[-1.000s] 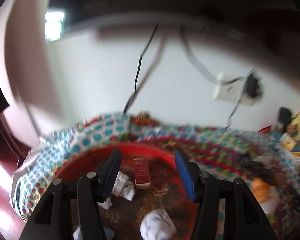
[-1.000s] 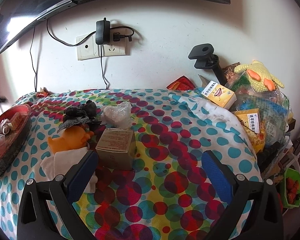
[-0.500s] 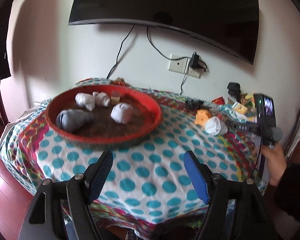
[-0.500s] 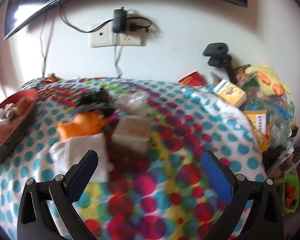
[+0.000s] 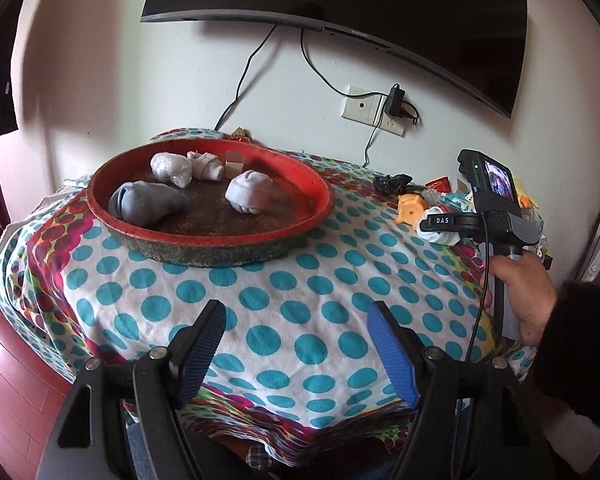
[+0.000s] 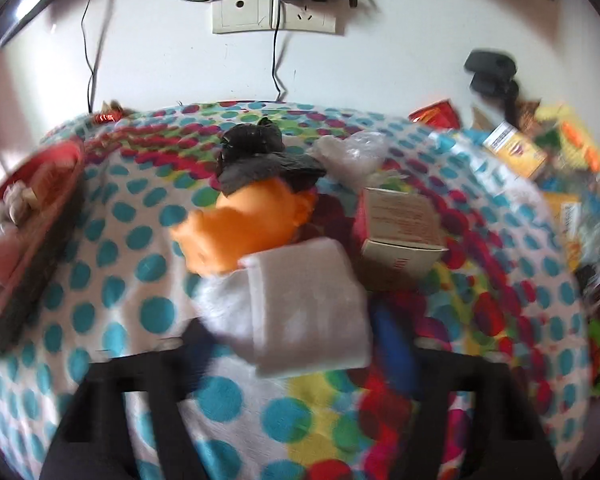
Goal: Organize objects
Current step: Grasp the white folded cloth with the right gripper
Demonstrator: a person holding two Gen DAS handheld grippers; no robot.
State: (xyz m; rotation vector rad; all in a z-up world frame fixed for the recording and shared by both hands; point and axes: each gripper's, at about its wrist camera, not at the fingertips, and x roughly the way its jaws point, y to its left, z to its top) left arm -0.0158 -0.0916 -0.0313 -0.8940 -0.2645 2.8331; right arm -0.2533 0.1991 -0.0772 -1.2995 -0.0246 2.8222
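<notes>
Our left gripper [image 5: 296, 350] hangs spread and empty, short of the red tray [image 5: 300, 236]. Right gripper [image 6: 296, 344] straddles the white cloth [image 6: 308, 312] beside the orange toy [image 6: 244, 224]; blur hides its finger state. Risk: closing off-centre drags the toy along

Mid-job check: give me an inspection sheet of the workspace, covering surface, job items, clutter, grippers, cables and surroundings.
Surface: table under a polka-dot cloth, bunched at the edges.
Job's things: red tray holding rolled socks and a small box; white folded sock, orange toy and cardboard box lie outside it.
Clutter: black bag, clear plastic wrap, snack boxes at the far right.
Grippers: left gripper open, empty, over the near table edge; right gripper blurred, fingers either side of the white sock, closure unclear.
Cables: charger cable hanging from the wall socket.
Surroundings: wall TV, wood floor.
</notes>
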